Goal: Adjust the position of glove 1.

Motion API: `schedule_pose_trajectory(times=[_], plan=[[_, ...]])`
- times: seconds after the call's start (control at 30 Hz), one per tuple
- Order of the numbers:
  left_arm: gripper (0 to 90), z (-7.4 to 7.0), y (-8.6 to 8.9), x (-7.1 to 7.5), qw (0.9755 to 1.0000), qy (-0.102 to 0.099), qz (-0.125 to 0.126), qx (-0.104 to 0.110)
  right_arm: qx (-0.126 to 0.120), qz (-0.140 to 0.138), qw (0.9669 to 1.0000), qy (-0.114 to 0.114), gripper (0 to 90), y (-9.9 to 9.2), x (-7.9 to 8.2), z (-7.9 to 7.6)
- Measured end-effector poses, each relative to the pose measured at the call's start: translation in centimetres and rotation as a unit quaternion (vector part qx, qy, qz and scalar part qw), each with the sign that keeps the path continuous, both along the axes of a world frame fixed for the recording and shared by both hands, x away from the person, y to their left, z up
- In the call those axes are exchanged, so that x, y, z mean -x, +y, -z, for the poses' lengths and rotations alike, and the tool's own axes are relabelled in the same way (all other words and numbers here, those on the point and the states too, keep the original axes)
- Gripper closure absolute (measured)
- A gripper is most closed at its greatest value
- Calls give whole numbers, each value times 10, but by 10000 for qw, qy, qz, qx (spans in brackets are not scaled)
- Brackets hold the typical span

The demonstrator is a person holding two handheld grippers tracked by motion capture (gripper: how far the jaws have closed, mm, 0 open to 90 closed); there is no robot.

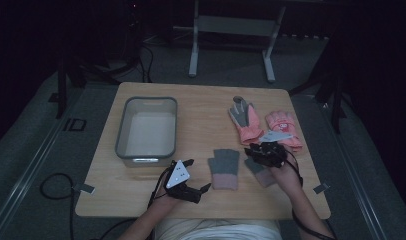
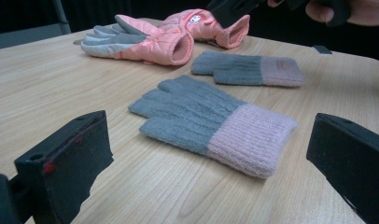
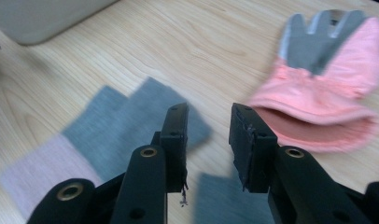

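Right tongs (image 1: 254, 151) hovering released and empty at centre right over one grey knitted glove with pink cuff (image 1: 261, 172), left tongs (image 1: 197, 175) gaping nearer its twin (image 1: 224, 168) at lower centre, fingers pointing up-frame.

A grey bin (image 1: 146, 129) sits on my wooden table (image 1: 201, 100), towards its left side. Beyond the far edge I see a white metal frame (image 1: 231, 30) on the floor.
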State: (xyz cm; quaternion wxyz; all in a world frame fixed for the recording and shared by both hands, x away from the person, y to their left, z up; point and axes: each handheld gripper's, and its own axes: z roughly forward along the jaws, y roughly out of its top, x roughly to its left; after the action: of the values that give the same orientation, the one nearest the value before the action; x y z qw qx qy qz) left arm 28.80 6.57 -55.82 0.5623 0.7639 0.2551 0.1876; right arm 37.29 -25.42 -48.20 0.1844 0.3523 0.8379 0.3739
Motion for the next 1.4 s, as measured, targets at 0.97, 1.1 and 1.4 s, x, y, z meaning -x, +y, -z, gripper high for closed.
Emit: schedule_pose_trajectory(times=[0.97, 1.1, 1.4], plan=[[0, 0, 2, 0, 9999, 20, -28, 125, 439, -441, 9965, 555, 615, -56, -20, 59], [0, 0, 2, 0, 9999, 13, -39, 125, 829, -465, 9950, 302, 757, -47, -12, 58], [0, 0, 2, 0, 9999, 12, -37, 126, 680, 37, 9966, 474, 869, -39, -5, 47]])
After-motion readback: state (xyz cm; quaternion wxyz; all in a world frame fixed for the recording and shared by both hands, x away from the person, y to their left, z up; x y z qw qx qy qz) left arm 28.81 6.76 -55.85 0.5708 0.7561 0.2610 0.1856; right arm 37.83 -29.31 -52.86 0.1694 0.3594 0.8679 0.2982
